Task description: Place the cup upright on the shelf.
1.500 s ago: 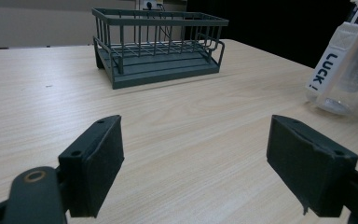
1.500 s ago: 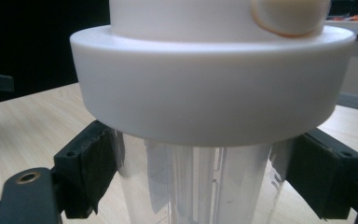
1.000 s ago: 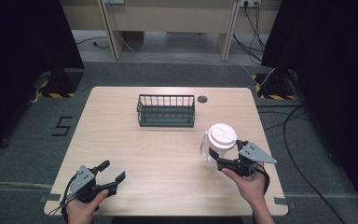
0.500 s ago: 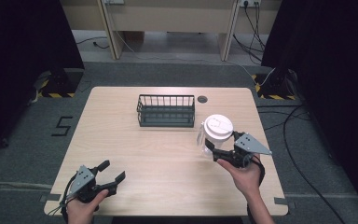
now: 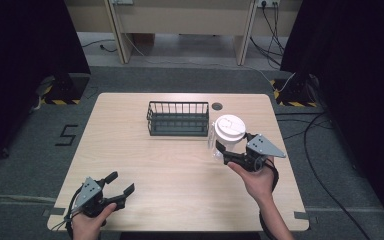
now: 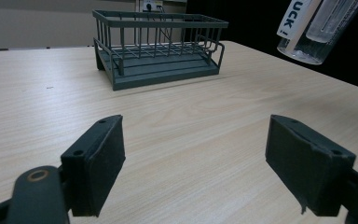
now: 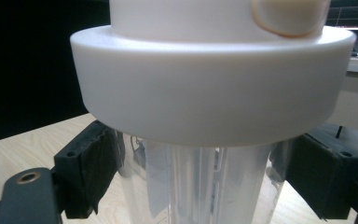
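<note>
Two grippers over a light wood table [image 5: 130, 150], one per hand. Right gripper [image 5: 227, 152] clamped on a clear plastic cup [image 5: 220, 142] w/ white lid [image 5: 230, 126]; in right gripper view both black pads [image 7: 93, 172] pressed against the clear wall just below the lid rim [image 7: 205, 93], one each side. Cup lifted off the table, tilted a bit, lid leaning toward the far edge; in left gripper view clear bottom [image 6: 307, 44] hanging in the air upper right, white label w/ black letters on its side. Cup sits just right of a dark wire basket [image 5: 178, 118], near its right end, not touching as far as can be told. Small dark round hole [image 5: 217, 106] in the tabletop behind the cup. Right hand [image 5: 255, 180] wrapped around the gripper body, grey three-cornered plate [image 5: 264, 146] on top. Left gripper [image 5: 117, 185] low at near-left corner of the table, well apart from cup and basket, jaws spread wide w/ nothing between; bare wood visible between the two pads [image 6: 98, 163] in left gripper view, basket [image 6: 158, 46] straight ahead farther off. Left hand [image 5: 87, 222] at the table edge.
</note>
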